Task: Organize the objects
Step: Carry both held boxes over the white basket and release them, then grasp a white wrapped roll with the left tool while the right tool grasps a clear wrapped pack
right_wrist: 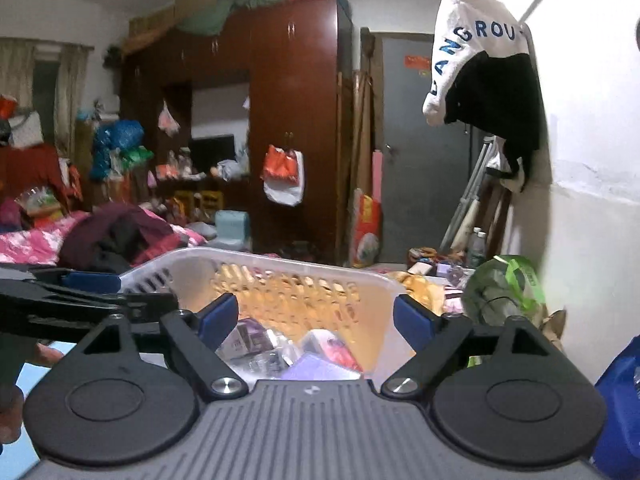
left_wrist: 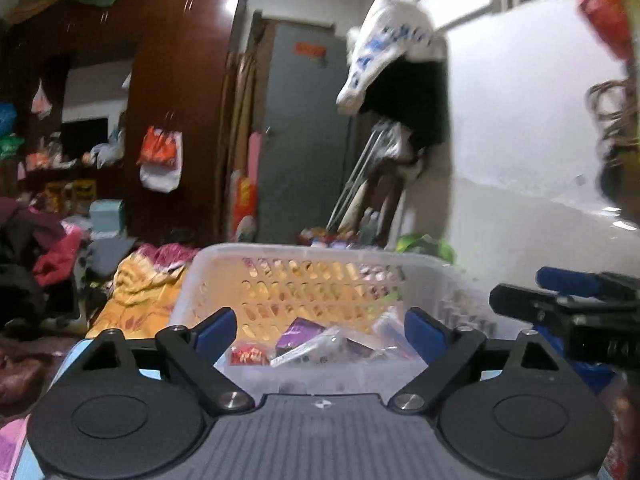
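Left wrist view: left gripper (left_wrist: 320, 330) held with fingers (left_wrist: 216, 330) spread wide, nothing between them, aimed at a white plastic basket (left_wrist: 304, 254) just ahead. The basket sits on a bed strewn with an orange-yellow cloth (left_wrist: 140, 288) and heaped clothes (left_wrist: 48, 240). Inside it lies a loose pile of small packets: a purple packet (left_wrist: 298, 332), a red packet (left_wrist: 248, 354), and clear wrapped pieces beside them. The right gripper (left_wrist: 560, 304) shows at the right edge, alongside the basket.

Right wrist view: right gripper (right_wrist: 316, 318) also has its fingers apart and empty, pointing into the same basket over its near rim.

Handling judgement: the basket looks like thin lattice plastic, light and somewhat flexible; its rim is the stiffest place to pinch, and a grip at one corner alone would likely twist it. The packets look light, soft and slick in their film wrappers, so they may slide or crumple. Best taken across a flat face or a sealed edge, one at a time, with a firm but not crushing close. Exact contents of the clear wrappers cannot be made out.
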Tool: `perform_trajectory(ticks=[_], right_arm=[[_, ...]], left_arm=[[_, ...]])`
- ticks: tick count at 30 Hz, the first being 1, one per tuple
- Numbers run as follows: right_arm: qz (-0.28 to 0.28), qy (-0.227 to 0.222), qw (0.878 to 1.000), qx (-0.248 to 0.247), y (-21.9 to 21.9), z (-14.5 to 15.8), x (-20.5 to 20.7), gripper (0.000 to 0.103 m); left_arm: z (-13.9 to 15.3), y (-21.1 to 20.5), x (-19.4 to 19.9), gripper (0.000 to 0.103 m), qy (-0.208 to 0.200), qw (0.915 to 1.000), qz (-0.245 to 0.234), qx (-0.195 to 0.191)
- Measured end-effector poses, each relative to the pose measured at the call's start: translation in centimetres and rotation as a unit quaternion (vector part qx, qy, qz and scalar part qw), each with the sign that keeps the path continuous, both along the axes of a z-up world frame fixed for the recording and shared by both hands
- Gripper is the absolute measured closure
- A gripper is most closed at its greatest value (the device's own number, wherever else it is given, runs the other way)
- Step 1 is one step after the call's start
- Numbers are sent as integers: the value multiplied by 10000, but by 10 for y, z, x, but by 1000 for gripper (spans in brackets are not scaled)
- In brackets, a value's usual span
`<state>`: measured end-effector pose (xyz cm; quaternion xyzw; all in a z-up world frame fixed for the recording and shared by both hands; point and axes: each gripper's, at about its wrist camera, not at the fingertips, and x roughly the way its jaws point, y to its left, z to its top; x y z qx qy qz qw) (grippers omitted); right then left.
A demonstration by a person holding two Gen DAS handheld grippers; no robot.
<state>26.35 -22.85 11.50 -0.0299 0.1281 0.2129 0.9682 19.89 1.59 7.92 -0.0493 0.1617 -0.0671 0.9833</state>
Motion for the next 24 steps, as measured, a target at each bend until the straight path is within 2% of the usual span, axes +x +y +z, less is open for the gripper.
perform_trajectory(ticks=[1, 3, 4, 7, 8, 11, 13, 16, 18, 19, 23, 24], right_arm=[[54, -27, 9998, 188, -8, -1, -13, 0], [163, -28, 9982, 577, -23, -10, -41, 0], [284, 85, 9976, 618, -27, -17, -51, 0], [446, 544, 9971, 290, -27, -54, -72, 0], [415, 566, 9972, 265, -28, -66, -79, 0], [576, 795, 9942, 438, -33, -95, -88, 0], [746, 870, 9921, 508, -32, -106, -91, 1], [859, 882, 9918, 347, -21, -109, -91, 12], [1023, 1042, 9892, 150, -9, -110, -86, 20], [1065, 1088, 9883, 20, -3, -110, -82, 23], [865, 1007, 9895, -571, 22, -117, -85, 37], [839, 982, 9899, -578, 23, -117, -85, 45]], left_arm=[[-4, 4, -20, 3, -89, 10000, 3, -30], [-17, 8, -51, 3, -87, 9999, -116, -42], [-28, 9, -69, 3, -70, 9998, -185, -70], [-64, 11, -115, 3, -149, 9994, -145, -281], [-75, 8, -126, 3, -135, 9995, -134, -253], [-93, -3, -129, 3, 80, 9998, -137, -141], [-101, -14, -127, 3, 276, 9992, -266, 71], [-113, -23, -119, 3, 489, 9977, -406, 234], [-122, -21, -113, 4, 658, 9968, -275, 362], [-123, -17, -113, 4, 585, 9973, -164, 418], [-122, -2, -117, 5, 568, 9981, 29, 249], [-123, 1, -118, 5, 562, 9982, 32, 217]])
